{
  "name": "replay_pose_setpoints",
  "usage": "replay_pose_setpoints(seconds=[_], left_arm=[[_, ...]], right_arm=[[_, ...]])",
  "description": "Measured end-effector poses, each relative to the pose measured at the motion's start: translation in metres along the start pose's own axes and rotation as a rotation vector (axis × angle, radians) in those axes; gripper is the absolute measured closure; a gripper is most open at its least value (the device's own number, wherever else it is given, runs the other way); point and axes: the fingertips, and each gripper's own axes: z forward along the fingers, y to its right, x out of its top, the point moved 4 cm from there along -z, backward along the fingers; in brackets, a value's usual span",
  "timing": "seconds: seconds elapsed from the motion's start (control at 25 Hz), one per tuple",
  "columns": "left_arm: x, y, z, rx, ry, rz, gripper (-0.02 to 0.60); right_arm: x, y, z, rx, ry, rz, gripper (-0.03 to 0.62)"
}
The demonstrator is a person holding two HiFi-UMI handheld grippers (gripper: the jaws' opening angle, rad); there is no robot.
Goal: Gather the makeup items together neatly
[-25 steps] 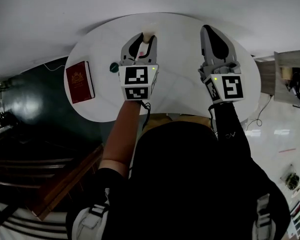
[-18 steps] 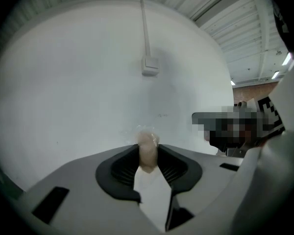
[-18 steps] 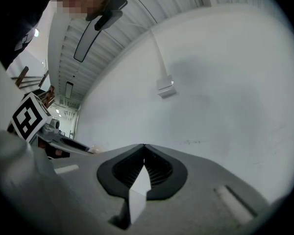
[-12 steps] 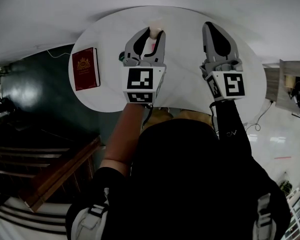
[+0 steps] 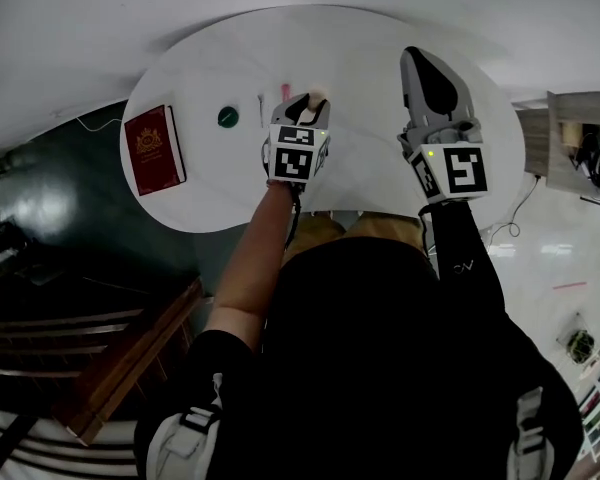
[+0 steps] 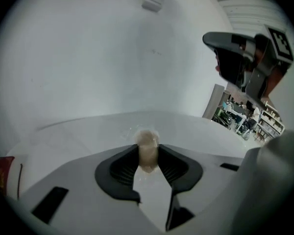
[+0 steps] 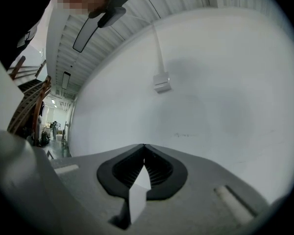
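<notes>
Gripping side: left gripper [image 6: 148,156], jaws just been opening, pads on beige makeup item [image 6: 147,140]
Right gripper [image 7: 144,152]: jaws together, empty

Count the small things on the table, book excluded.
4: green disc, stick, pink piece left of the left gripper; beige tube between its jaws, which have just been opening. More may be hidden.

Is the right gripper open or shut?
Shut: the right gripper has its jaw tips touching, nothing between them.

On the surface [image 5: 380,58], book [image 5: 155,150] lies leftmost, round case [image 5: 228,117] right of it, makeup item [image 6: 147,148] between left gripper's [image 5: 307,104] fingers [image 6: 121,166].
</notes>
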Motion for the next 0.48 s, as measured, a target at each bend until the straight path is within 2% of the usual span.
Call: replay_pose_setpoints(seconds=[0.16, 0.28, 0.48], left_arm=[[-0.028, 0.002, 0.023, -0.01, -0.099, -0.007, 0.456], [-0.037, 0.004, 0.033, -0.014, -0.137, -0.02, 0.451], [-0.049, 0.006, 0.05, -0.022, -0.197, 0.003, 0.436]], right_arm=[[-0.005, 0.007, -0.007, -0.022, -0.017, -0.003, 0.589], [-0.006, 0.016, -0.012, -0.041, -0.023, -0.003, 0.589], [-0.006, 0.026, -0.015, -0.063, -0.021, -0.002, 0.589]])
